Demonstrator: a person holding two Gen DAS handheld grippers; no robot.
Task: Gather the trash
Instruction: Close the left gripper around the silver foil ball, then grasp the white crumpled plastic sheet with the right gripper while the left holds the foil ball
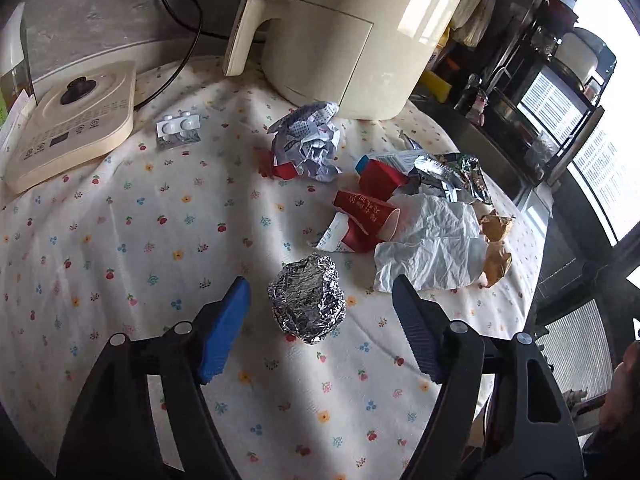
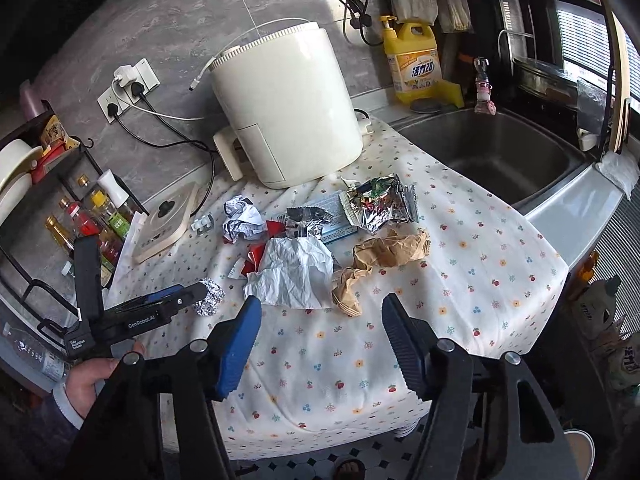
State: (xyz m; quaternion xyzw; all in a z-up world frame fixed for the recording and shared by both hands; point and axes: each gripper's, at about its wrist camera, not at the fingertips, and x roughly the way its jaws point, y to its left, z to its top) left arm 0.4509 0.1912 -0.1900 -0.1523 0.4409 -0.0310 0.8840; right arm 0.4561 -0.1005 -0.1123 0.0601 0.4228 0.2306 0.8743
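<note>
A crumpled foil ball (image 1: 307,304) lies on the flowered tablecloth (image 1: 120,248), between the open fingers of my left gripper (image 1: 320,292), untouched. Beyond it lie a red paper cup (image 1: 366,212), white crumpled paper (image 1: 428,248), brown paper (image 1: 496,244), a silver snack wrapper (image 1: 452,176) and a printed paper wad (image 1: 310,146). In the right wrist view my right gripper (image 2: 318,312) is open and empty, just short of the white paper (image 2: 292,270) and brown paper (image 2: 384,258). The left gripper (image 2: 176,300) shows at the left by the foil ball (image 2: 210,296).
A cream air fryer (image 2: 284,108) stands at the back of the table. A kettle base (image 1: 76,120) and a pill blister (image 1: 178,126) lie at the left. A sink (image 2: 500,152) and yellow detergent bottle (image 2: 414,64) are to the right. A bottle rack (image 2: 80,216) stands left.
</note>
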